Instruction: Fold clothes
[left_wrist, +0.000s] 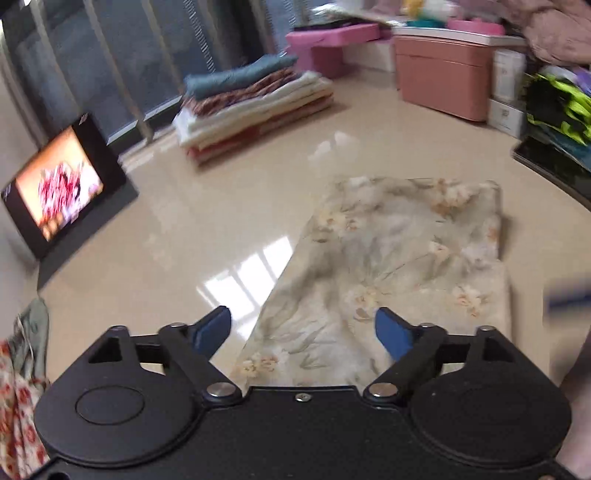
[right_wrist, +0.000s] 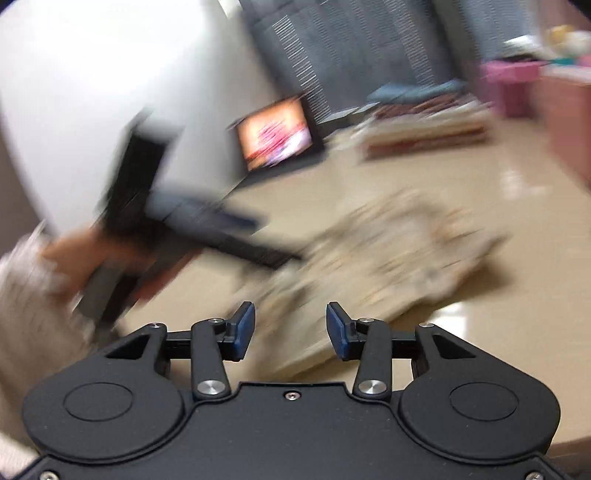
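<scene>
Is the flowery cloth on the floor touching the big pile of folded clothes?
Apart. The left wrist view shows bare shiny floor between the floral cloth and the stack of folded clothes, which sits farther back near the window.

Folded floral-print beige cloth (left_wrist: 399, 273) flat on glossy cream tiled floor (left_wrist: 207, 229), right of centre in left wrist view. Left gripper (left_wrist: 303, 332) low in front, jaws straddling cloth's near left edge. Stack of folded fabrics, teal on top (left_wrist: 255, 107), farther back, left of cloth, well apart from it. Black-framed tablet screen (left_wrist: 62, 188) propped at far left near wall. Pink plastic stool (left_wrist: 328, 40) behind stack; salmon plastic storage box (left_wrist: 443, 77) to its right. Red-flowered garment (left_wrist: 18, 387) at near left edge. In right wrist view, right gripper (right_wrist: 290, 330) before same cloth (right_wrist: 388, 254), left gripper (right_wrist: 177, 221) to the left, blurred.
</scene>
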